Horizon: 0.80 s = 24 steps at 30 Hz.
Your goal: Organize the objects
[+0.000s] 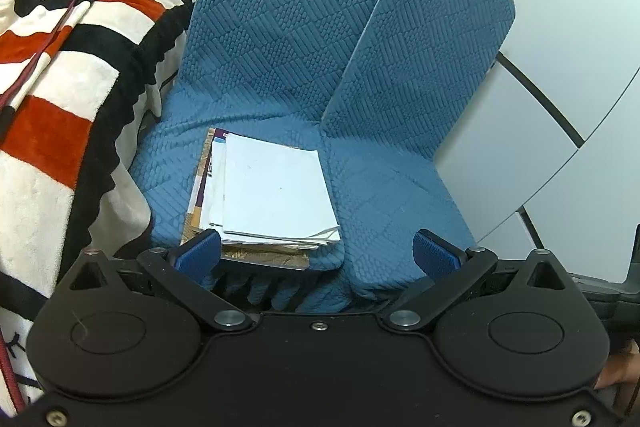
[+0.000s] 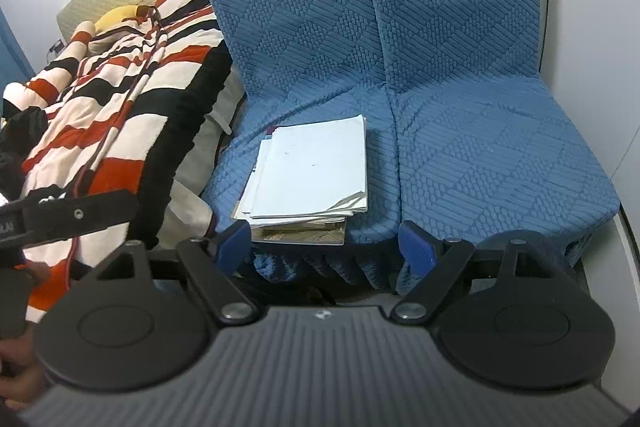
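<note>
Open claw (image 2: 324, 245) before stacked papers (image 2: 310, 169)

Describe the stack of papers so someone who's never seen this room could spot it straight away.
Find the blue quilted seat beside the striped blanket. On the seat cushion nearest the blanket, near its front edge, lies the paper stack. It is the only loose thing on the seat: white sheets on top, a brown printed cover at the bottom.
</note>
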### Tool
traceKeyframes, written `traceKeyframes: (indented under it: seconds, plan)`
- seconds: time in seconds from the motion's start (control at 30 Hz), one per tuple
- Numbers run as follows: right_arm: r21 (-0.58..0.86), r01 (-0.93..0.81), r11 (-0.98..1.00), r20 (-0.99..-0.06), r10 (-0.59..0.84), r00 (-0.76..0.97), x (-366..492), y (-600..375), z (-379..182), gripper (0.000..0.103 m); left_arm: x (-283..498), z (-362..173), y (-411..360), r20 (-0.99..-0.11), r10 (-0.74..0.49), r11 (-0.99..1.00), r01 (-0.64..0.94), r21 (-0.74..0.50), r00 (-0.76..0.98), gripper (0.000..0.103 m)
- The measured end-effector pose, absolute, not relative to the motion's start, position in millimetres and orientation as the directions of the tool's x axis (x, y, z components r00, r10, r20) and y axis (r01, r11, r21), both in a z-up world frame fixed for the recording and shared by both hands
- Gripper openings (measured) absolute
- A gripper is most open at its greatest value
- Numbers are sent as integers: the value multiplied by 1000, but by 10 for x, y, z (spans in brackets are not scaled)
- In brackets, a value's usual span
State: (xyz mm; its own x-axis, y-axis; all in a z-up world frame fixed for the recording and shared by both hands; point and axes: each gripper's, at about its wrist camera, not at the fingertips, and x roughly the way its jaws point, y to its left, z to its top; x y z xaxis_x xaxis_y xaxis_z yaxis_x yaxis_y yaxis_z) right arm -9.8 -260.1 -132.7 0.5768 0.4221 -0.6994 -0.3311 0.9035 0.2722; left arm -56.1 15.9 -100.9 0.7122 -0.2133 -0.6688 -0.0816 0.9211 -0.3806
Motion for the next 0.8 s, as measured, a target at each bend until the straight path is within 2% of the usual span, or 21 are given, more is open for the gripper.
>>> traceKeyframes:
  seconds: [0.8]
  plan:
    - [275, -337, 900, -708, 427, 563, -68, -2602, -1332, 83, -568, -1052, 133, -668, -210, 919, -88, -384, 714, 102]
